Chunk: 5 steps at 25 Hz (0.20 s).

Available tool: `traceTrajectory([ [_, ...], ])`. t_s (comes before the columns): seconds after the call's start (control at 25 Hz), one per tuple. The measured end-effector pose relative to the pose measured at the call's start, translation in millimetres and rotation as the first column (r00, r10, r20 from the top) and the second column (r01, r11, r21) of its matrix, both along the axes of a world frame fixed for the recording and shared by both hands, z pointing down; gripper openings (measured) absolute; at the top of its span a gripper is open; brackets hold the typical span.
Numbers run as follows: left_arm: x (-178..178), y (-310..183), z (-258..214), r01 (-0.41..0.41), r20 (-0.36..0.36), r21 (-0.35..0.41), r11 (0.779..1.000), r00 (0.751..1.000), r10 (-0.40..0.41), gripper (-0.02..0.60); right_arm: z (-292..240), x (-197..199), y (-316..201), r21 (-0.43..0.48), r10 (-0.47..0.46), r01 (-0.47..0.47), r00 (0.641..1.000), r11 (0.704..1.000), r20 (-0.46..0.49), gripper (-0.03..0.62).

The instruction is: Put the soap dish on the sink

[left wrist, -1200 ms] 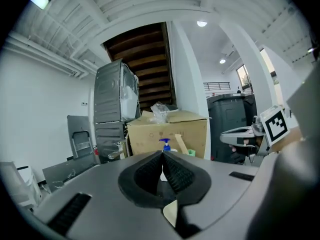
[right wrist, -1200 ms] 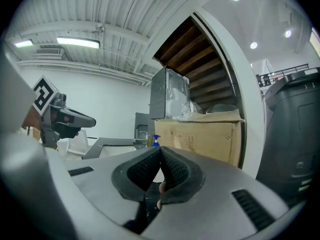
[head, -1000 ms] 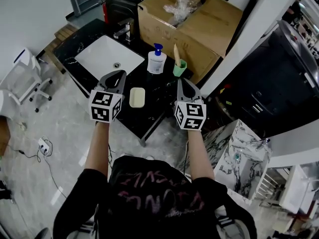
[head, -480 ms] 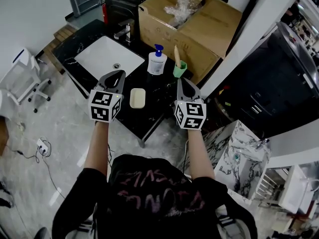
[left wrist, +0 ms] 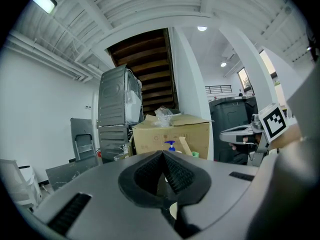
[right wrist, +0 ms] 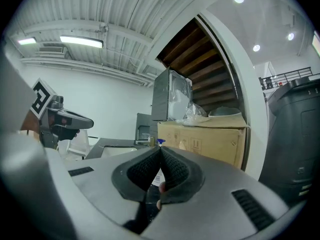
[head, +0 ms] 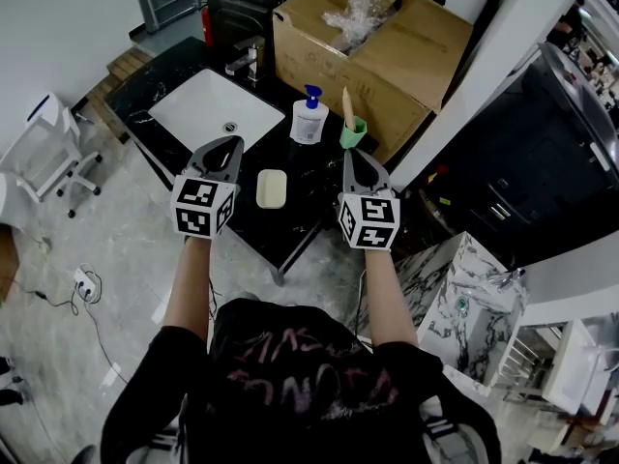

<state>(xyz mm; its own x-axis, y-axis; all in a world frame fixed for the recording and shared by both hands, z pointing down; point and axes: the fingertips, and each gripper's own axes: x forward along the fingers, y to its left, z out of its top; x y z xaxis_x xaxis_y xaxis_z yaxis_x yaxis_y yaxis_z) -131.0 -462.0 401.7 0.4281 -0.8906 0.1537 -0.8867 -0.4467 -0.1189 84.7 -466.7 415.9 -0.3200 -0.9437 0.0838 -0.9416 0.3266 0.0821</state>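
Both gripper views are half blocked by the tools' own grey bodies, so the soap dish can't be made out clearly there. The head view has it: the soap dish (head: 272,188) lies flat on the black surface (head: 311,193), near the front edge and just right of the white sink (head: 215,111). There is bare black top all round it. A pump bottle (head: 309,119) and a green cup (head: 352,131) stand behind it, near the cardboard box (head: 387,37). The left tool (head: 230,147) hovers just left of the dish and the right tool (head: 351,158) farther right, with the dish between them, untouched. Both tools' jaws are pressed together, gripping nothing.
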Motion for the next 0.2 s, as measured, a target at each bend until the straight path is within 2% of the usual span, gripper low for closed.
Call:
traceTrajectory([
  [0.2,-5.8,3.1,3.1,0.010,-0.004,0.003,1.000,1.000,-0.010,0.015,2.5,-3.4,2.4,0.001,-0.003,0.003,1.000,1.000,-0.004,0.012],
])
